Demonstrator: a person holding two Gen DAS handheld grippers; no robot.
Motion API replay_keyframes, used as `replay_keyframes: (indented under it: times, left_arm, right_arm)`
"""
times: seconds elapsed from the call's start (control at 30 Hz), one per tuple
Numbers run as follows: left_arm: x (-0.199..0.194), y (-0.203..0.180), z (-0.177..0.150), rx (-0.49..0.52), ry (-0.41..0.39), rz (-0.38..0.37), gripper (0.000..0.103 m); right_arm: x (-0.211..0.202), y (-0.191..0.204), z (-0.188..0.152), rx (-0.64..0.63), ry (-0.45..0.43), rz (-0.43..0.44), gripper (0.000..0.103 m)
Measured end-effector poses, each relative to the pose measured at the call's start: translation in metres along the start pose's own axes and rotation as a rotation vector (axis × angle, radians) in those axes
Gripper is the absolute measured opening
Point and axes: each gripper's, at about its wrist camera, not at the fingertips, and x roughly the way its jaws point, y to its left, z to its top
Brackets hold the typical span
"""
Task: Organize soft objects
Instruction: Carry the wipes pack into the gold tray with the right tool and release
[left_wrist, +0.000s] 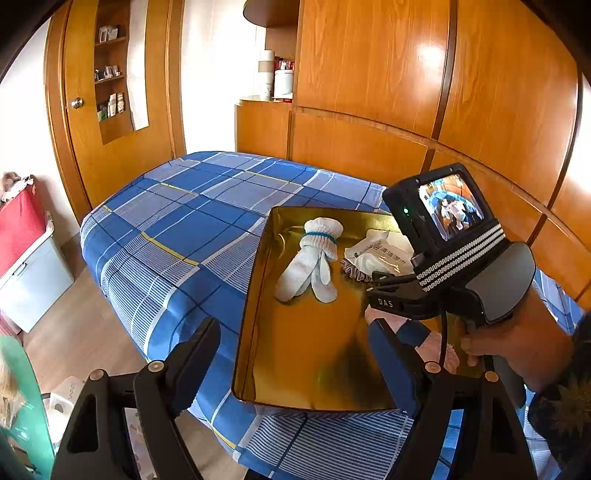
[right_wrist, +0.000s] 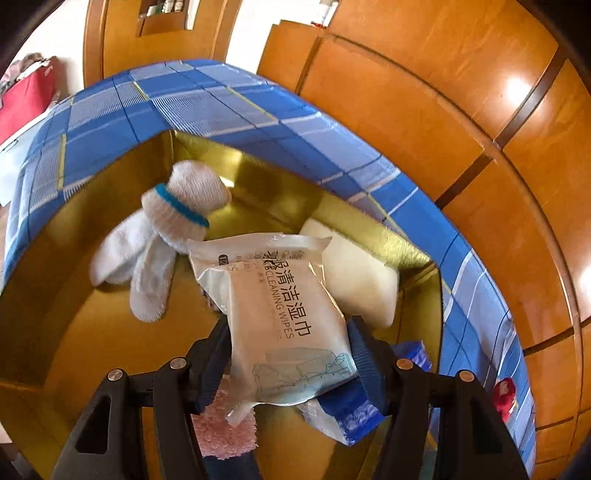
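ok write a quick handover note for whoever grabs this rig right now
Right claw: shut on the white cleaning-wipes pack, held over the gold metal tin.
Left claw: open, empty, at the tin's near edge.
In the tin: rolled white socks with blue band, cream sponge block, pink fluffy cloth, blue-and-white packet.
Left: set the wipes down, release.

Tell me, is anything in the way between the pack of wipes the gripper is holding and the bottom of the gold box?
Partly. The right gripper holds the wipes pack over the gold tin. Below and beside it lie a pink fluffy cloth, a blue-and-white packet and a cream pad. The rolled socks lie apart, with bare floor near them.
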Motion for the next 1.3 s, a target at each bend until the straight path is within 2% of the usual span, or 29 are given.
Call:
replay_keyframes:
  times: [0.4,0.5,1.0,1.3]
  left_arm:
    - [0.002,-0.003,-0.003,0.011,0.006,-0.001,0.083]
    - [0.002,-0.004,-0.003,0.013,0.006,0.000,0.083]
    - [-0.005,-0.007,-0.004,0.028,-0.003,-0.002,0.083]
    - [-0.011,-0.012,-0.003,0.047,-0.020,-0.005,0.083]
  right_arm:
    - [-0.008,-0.015,-0.008,0.113,-0.001,0.136,0.065]
    - [-0.015,-0.017,-0.011,0.139,-0.022,0.161,0.070]
    - [-0.048,-0.023,-0.020,0.165,-0.128,0.169,0.071]
    - [-0.078,-0.039,-0.040,0.204,-0.196,0.169,0.071]
